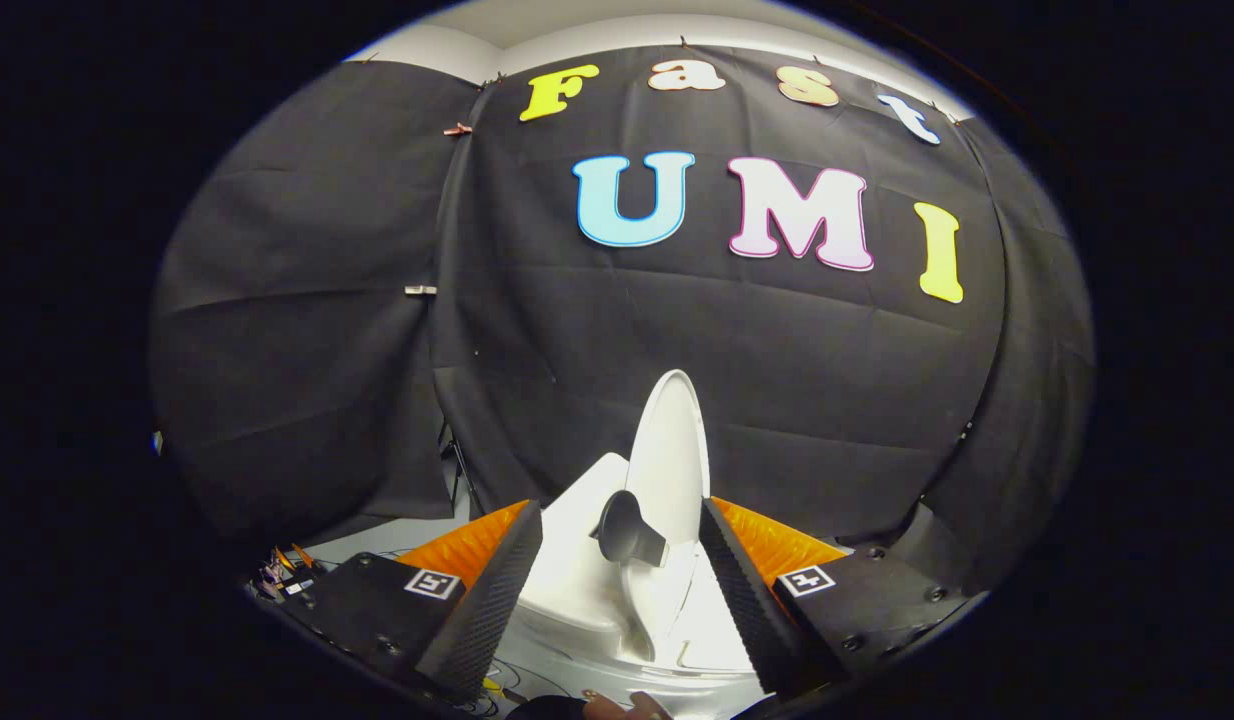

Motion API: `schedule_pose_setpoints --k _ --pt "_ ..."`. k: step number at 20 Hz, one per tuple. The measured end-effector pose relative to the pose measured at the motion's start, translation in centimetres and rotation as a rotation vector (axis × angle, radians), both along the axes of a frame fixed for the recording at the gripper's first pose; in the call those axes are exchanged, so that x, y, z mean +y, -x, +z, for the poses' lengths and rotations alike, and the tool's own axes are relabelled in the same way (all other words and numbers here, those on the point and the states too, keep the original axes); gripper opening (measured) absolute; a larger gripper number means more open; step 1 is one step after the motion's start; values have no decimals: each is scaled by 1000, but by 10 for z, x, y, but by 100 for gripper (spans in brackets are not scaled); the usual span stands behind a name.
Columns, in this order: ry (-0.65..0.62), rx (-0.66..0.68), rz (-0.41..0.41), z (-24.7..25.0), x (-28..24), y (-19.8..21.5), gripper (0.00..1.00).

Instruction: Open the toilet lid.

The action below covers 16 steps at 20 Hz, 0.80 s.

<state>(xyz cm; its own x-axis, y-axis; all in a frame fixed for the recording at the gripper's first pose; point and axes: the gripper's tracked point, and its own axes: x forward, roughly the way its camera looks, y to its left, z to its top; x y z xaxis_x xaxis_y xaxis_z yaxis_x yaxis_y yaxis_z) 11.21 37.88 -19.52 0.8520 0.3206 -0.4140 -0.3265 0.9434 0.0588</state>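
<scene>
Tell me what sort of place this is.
Likely a staged recording booth, not a real bathroom: black cloth walls hang clipped behind a white toilet, whose lid stands raised. The gripper fingers are open, touching nothing.

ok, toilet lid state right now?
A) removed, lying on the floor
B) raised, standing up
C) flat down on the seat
B: the toilet lid stands upright over the bowl, beyond the open fingers of the hand-held gripper, which touch nothing.

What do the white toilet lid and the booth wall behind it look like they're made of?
The raised white toilet lid, beyond the open gripper fingers, looks like smooth glossy plastic, maybe ceramic; it shows soft sheen. The black booth wall is matte woven cloth, creased and clipped.
</scene>
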Motion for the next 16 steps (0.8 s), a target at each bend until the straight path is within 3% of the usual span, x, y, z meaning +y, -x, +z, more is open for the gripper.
schedule_pose_setpoints --k 7,16 --pt "-73 -87 19 73 -41 25 99" --pt "-89 -212 -85 158 -178 39 99"
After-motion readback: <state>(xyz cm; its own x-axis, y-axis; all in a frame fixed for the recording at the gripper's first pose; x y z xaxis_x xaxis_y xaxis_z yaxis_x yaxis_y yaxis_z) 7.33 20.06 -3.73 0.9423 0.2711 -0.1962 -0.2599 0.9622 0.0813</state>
